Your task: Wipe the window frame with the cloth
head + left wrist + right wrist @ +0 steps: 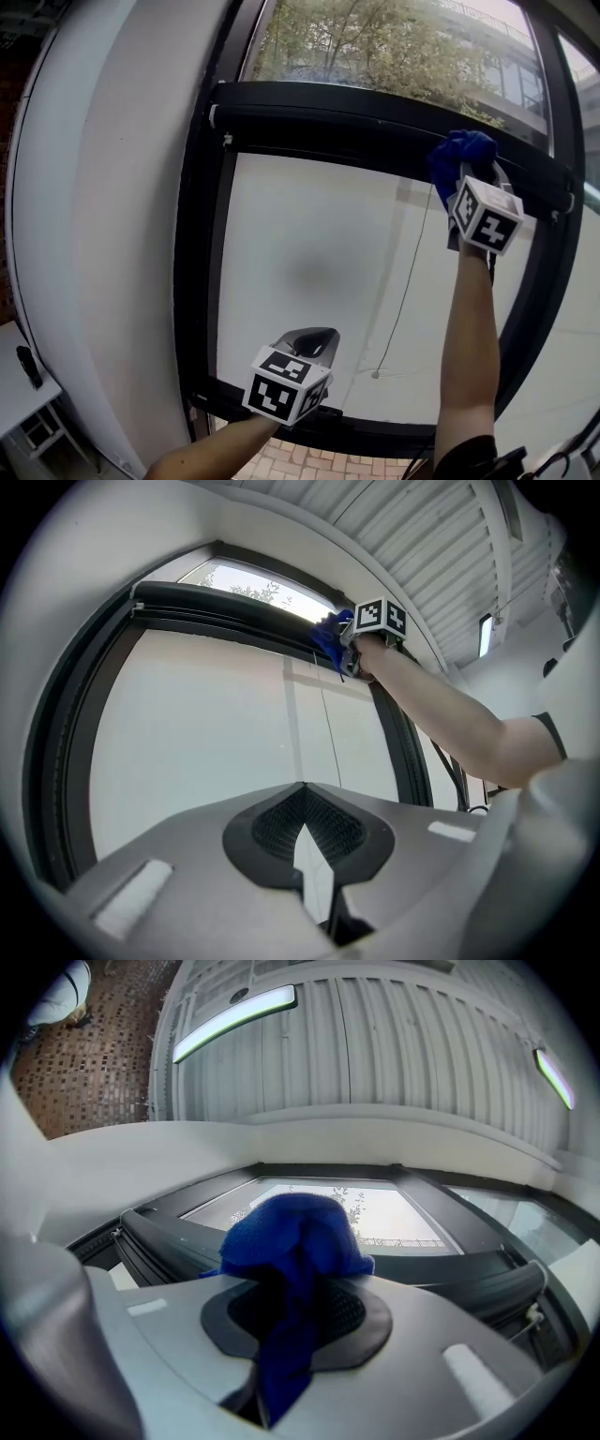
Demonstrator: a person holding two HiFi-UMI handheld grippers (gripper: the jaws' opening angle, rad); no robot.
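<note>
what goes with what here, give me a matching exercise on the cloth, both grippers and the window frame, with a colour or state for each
1. cloth
2. left gripper
3. right gripper
4. window frame

A. black
B. jaws together, nothing between them
C. blue, bunched up
D. clamped on the cloth, raised high

Pairs: 1-C, 2-B, 3-D, 4-A

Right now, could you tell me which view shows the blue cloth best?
The right gripper view: the blue cloth fills its centre, clamped in the right hand-held gripper. The head view shows it bunched against the top of the window frame; the left gripper view shows only a small blue patch.
</note>
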